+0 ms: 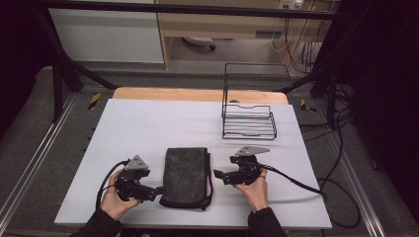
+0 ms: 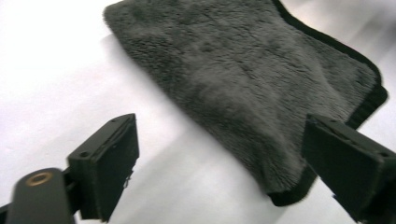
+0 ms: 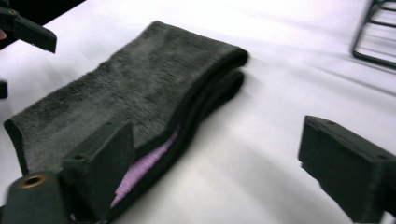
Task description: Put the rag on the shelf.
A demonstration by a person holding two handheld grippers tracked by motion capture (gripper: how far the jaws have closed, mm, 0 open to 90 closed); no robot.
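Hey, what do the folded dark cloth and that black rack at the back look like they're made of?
Folded cloth: likely plush microfibre or fleece, matte dark grey with fuzzy pile, and a lilac layer showing between the folds. Rack: probably thin metal wire with a black coating, judging by its slim open bars.

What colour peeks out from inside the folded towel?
Light purple, inside the dark grey towel; clearest in the right gripper view.

A folded dark grey plush towel (image 1: 187,177) lies on the white table (image 1: 148,123) between the left gripper (image 1: 159,190) and right gripper (image 1: 218,175) — both near it, neither touching — with a black wire basket (image 1: 248,121) beyond.
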